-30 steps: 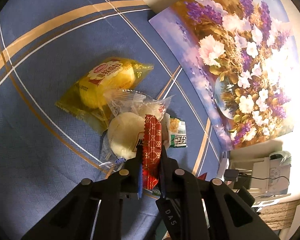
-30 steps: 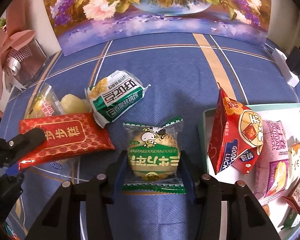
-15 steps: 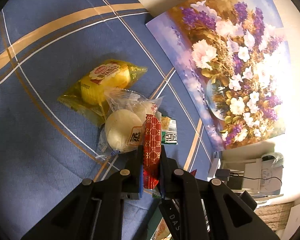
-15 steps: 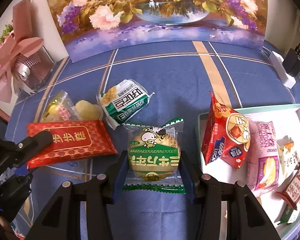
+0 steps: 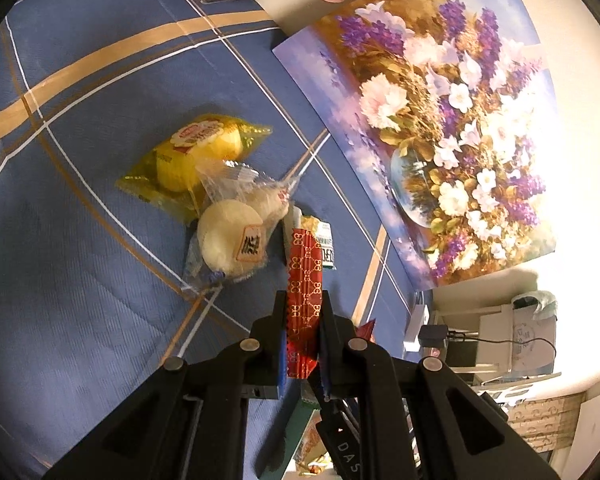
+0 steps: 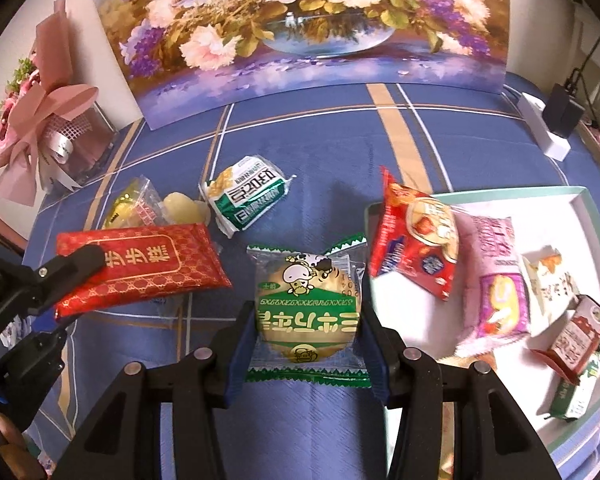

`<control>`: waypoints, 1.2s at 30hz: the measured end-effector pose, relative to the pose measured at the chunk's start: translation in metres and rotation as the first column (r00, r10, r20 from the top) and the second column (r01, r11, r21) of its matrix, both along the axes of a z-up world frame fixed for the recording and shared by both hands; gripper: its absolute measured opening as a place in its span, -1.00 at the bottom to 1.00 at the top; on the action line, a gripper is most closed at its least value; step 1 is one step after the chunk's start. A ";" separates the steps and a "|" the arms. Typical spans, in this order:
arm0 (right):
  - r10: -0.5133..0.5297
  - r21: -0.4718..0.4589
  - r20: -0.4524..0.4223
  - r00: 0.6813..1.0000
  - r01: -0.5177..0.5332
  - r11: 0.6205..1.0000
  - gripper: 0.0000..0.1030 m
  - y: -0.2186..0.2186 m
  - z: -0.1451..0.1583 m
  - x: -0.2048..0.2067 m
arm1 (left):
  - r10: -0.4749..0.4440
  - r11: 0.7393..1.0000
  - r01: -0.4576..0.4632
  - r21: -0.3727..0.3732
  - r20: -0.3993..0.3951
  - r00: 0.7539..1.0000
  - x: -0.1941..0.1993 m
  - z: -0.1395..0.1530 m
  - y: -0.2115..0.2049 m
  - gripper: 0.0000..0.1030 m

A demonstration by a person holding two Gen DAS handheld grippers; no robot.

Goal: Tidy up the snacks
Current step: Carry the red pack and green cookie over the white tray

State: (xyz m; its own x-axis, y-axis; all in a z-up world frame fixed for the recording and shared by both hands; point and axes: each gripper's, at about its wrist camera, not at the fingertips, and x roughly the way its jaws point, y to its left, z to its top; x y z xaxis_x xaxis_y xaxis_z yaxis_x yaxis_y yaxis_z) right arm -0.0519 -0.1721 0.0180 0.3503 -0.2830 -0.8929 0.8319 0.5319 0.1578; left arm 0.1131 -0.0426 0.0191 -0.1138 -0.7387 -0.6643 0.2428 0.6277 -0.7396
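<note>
Right gripper: jaws part-closed, pads pressing both sides of the green round-cake packet. Against a second ago the packet sits higher above the blue tablecloth, and more of the tray comes into view; judged a lift under way.

Left gripper: jaws at their narrowest, clamping the red flat packet edge-on. It too is raised since a second ago, clear of the loose pile.

Beside the green packet, to the right, the white tray already holds several snacks. Both held packets are judged bound for it.

Farther off on the cloth remain the green-and-white packet, the clear-wrapped pastry and the yellow packet, unsorted.
</note>
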 end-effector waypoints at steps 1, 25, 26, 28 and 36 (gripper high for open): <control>-0.002 -0.001 0.000 1.000 0.002 1.000 0.00 0.000 0.001 -0.002 | -0.004 1.000 0.004 -0.002 0.000 1.000 -0.002 0.000 0.000 -0.76; -0.141 0.006 0.060 0.988 0.141 0.990 0.00 -0.033 0.025 -0.084 | -0.143 0.987 0.144 -0.068 0.016 0.990 -0.078 0.026 -0.035 -0.76; -0.155 0.010 0.060 0.986 0.155 0.988 0.00 -0.037 0.024 -0.090 | -0.149 0.986 0.149 -0.069 0.014 0.989 -0.080 0.026 -0.037 -0.76; -0.181 0.016 0.060 0.982 0.180 0.983 0.00 -0.044 0.022 -0.100 | -0.166 0.983 0.167 -0.073 0.010 0.986 -0.089 0.025 -0.043 -0.76; -0.297 0.043 0.069 0.952 0.295 0.955 0.01 -0.074 0.014 -0.150 | -0.225 0.971 0.225 -0.085 0.009 0.974 -0.114 0.025 -0.063 -0.76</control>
State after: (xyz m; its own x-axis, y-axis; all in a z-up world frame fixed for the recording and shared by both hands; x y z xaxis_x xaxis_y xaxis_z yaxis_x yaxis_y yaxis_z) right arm -0.2021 -0.2457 0.0317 0.3202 -0.3559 -0.8780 0.9367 0.2573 0.2373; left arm -0.0004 -0.1061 0.0445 -0.2838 -0.7480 -0.6000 0.3700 0.4919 -0.7882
